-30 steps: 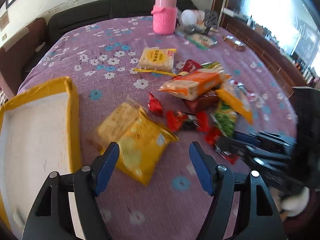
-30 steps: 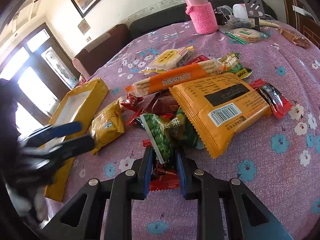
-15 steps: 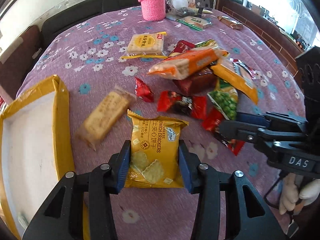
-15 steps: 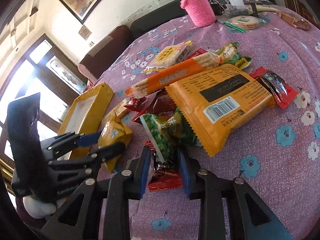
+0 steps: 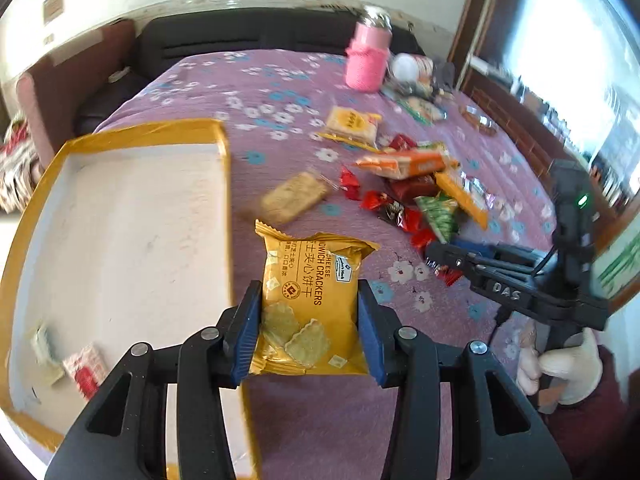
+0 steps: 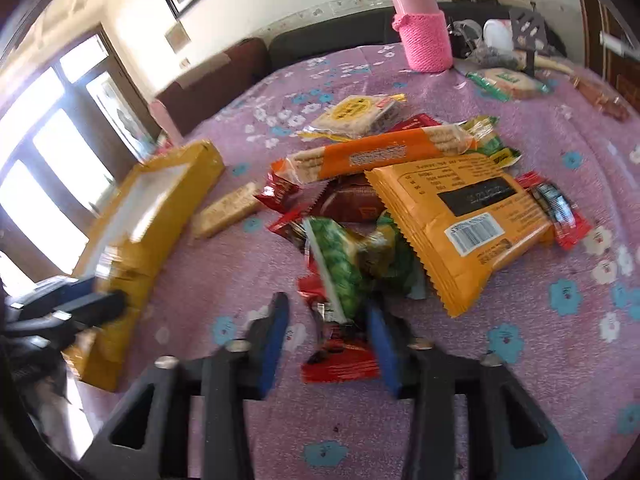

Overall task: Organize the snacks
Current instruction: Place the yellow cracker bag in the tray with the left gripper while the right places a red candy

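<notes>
A second earlier the left tool (image 5: pixel 310 334) had stood open over the yellow cheese cracker packet (image 5: pixel 310 296), which lay on the purple flowered desk (image 5: pixel 240 92). Half a second earlier its blue pads were already pressed on both sides of the packet. Now the left tool held the packet lifted off the cloth, near the right wall of the yellow box (image 5: pixel 226 184), which filled the left wrist view from about 8 to 11 o'clock. I judge that the pick was done and the placing remained: the packet hung beside the wall, not yet over the white floor of the box. Two small packets lay already inside, at about 8 o'clock.

The right tool (image 6: pixel 328 344) had been closed on the pile a second earlier. Now its pads stood clearly apart, though this view was blurred by motion. A red snack wrapper (image 6: pixel 340 364) lay between them on the desk, and the green pea packet (image 6: pixel 340 264) reached toward the gap from 12 o'clock. I could not tell whether the pads touched the wrapper. The rest of the pile, with the large orange packet (image 6: pixel 456 220) and the long orange biscuit pack (image 6: pixel 380 154), lay from 12 to 2 o'clock, so most of the snacks still waited to be sorted.
</notes>
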A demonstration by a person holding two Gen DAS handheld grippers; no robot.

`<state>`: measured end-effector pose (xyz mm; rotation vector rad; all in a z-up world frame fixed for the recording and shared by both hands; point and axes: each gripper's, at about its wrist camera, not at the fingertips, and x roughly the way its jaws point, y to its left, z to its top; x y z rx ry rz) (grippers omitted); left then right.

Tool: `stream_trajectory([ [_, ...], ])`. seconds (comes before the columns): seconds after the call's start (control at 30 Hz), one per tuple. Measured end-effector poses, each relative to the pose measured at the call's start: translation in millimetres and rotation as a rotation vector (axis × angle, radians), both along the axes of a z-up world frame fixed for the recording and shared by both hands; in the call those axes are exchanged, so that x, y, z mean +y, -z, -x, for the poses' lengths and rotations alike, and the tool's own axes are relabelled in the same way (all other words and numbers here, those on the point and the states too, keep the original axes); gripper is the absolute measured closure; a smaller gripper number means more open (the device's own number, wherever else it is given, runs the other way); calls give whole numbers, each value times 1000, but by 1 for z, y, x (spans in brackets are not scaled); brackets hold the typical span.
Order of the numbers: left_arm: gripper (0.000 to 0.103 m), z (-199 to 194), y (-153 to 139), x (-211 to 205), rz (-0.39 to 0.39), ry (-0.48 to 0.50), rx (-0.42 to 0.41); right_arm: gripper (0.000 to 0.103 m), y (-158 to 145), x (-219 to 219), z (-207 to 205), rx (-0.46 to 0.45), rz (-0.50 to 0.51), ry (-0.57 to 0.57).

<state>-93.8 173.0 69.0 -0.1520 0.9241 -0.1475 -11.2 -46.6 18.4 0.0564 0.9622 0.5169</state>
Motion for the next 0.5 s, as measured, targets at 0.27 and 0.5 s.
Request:
stream_trajectory([
  [0.27, 60, 40, -23, 62, 62, -115, -106, 79, -8, 15, 36, 2, 39, -30],
  [0.5, 61, 46, -17, 72, 141, -102, -79, 80, -42, 40, 52, -53, 5, -64],
])
